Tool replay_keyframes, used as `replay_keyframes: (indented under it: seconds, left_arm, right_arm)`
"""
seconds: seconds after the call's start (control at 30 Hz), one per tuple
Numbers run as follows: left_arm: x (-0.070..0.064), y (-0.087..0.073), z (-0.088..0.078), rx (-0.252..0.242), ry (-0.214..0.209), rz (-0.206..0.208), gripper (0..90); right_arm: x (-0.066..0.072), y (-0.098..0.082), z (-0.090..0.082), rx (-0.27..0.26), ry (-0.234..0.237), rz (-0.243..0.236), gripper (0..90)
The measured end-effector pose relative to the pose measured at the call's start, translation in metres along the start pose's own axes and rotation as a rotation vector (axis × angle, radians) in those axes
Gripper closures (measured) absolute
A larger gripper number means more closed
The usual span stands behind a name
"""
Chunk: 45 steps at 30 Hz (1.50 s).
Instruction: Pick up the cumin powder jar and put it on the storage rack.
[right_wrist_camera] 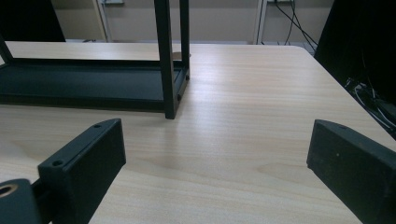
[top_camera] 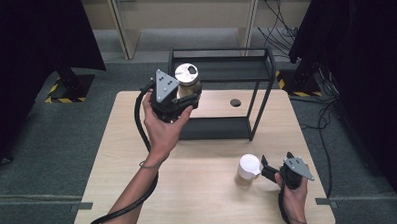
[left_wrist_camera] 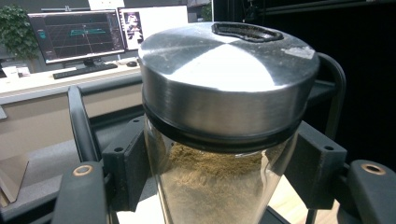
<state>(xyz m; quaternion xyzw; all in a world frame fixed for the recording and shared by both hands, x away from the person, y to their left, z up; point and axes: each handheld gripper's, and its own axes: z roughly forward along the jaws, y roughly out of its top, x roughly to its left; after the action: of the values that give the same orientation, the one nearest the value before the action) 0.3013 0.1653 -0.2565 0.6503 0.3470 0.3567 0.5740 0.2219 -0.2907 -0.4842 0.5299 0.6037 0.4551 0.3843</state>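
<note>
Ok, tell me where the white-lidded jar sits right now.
In the high view, the white-lidded jar stands upright on the table, front right, just left of the right gripper and in front of the black shelf rack.

Black hand-held gripper [top_camera: 190, 98] (grey triangular plate atop), thick black cable [top_camera: 125, 207].
</note>
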Motion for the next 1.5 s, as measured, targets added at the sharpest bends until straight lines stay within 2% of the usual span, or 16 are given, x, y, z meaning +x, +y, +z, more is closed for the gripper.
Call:
replay_keyframes:
  seconds: [0.17, 0.27, 0.57, 0.8, 1.07, 1.5]
  left_arm:
    - [0.002, 0.008, 0.005, -0.001, 0.012, 0.001, 30.4]
    - [0.001, 0.013, 0.007, -0.004, 0.030, 0.016, 30.4]
    - [0.007, 0.027, 0.020, -0.003, 0.049, -0.016, 30.4]
    - [0.010, 0.035, 0.033, 0.022, 0.075, -0.018, 30.4]
    - [0.009, 0.045, 0.047, 0.049, 0.082, -0.012, 30.4]
    - [0.008, 0.046, 0.063, 0.075, 0.094, -0.022, 30.5]
  right_arm:
    - [0.000, 0.000, 0.000, -0.001, 0.000, 0.000, 4.6]
    - [0.000, 0.000, 0.000, -0.002, 0.000, 0.002, 4.6]
    - [-0.001, 0.000, 0.000, -0.002, 0.002, 0.005, 4.6]
    - [-0.001, 0.000, 0.000, -0.001, 0.003, 0.007, 4.6]
    - [-0.001, -0.001, 0.000, -0.004, 0.003, 0.003, 4.6]
    - [-0.002, -0.001, 0.000, -0.005, 0.006, 0.005, 4.6]
